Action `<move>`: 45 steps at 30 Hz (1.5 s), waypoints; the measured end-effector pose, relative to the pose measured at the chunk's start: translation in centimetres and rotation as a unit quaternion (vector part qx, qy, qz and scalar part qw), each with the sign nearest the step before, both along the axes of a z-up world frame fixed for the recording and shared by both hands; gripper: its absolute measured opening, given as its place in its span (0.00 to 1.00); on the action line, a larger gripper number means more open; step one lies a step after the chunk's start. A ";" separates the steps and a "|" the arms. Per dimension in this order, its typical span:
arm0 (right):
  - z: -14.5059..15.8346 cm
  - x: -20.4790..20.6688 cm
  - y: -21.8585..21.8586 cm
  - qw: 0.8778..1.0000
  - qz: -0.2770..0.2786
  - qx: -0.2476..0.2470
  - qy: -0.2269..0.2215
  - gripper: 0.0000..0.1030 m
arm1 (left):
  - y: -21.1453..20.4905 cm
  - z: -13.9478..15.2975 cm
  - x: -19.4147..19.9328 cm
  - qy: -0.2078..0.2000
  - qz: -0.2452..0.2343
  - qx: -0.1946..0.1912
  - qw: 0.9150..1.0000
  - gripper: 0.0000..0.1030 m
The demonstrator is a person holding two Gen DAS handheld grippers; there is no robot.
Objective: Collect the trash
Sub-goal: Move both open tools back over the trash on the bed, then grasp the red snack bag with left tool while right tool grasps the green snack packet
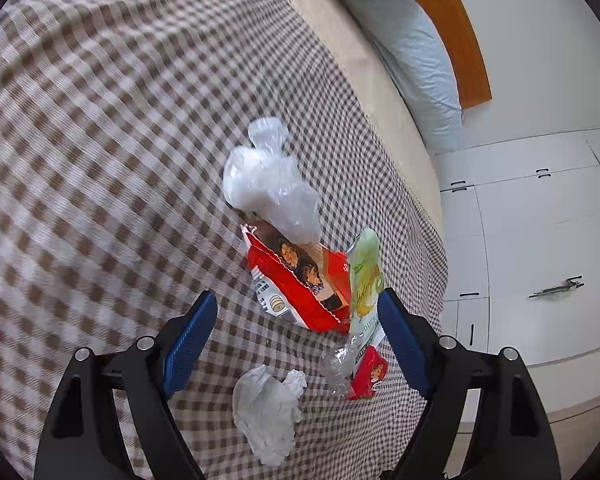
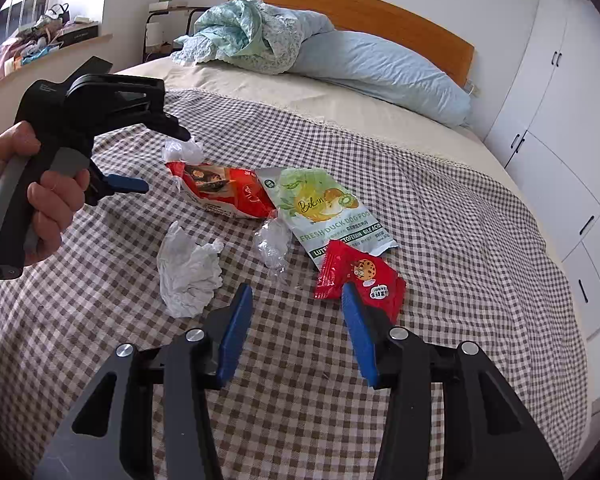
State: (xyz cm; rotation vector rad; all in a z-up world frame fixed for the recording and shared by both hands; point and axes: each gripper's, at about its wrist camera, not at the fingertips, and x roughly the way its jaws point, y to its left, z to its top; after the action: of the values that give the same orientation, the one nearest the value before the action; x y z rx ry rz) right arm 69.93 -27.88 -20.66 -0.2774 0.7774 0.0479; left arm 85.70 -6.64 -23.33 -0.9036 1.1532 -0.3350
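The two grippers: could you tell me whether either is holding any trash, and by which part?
Nothing is held: the left gripper and right gripper hang open above the trash.

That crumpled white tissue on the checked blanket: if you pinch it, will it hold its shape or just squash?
The crumpled white paper tissue will probably squash flat between the pads, since its folds look soft and loose. It is likely very light, so it may slide across the brown-and-white checked blanket if nudged rather than pinched. Being wadded unevenly, it seems unlikely to roll.

Mid-frame on the checked bedspread (image 2: 440, 208) lie a crumpled tissue (image 2: 188, 272), a clear plastic bag (image 1: 268, 184), a red snack bag (image 2: 224, 190), a green dog-food pouch (image 2: 328, 212), a clear wrapper (image 2: 274, 244) and a red cookie packet (image 2: 360, 276).
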 end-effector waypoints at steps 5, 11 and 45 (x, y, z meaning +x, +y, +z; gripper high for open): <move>-1.0 2.6 -0.7 1.000 0.004 -0.024 0.010 0.44 | -0.7 -1.6 -0.5 -0.032 -0.004 -0.014 0.999 0.14; -3.1 8.5 -1.5 0.998 0.009 -0.060 0.026 0.44 | 0.5 0.9 -2.0 -0.064 0.007 -0.015 0.998 0.05; 8.5 9.0 -1.3 0.999 0.011 -0.009 -0.038 0.02 | 3.2 10.2 -5.0 -0.221 0.053 0.082 0.970 0.04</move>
State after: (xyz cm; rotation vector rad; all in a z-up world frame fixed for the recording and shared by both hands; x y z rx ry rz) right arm 78.91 -29.17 -12.11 -0.3030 0.7005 0.0507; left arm 80.69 -3.48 -13.17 -0.6957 0.7077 -0.3281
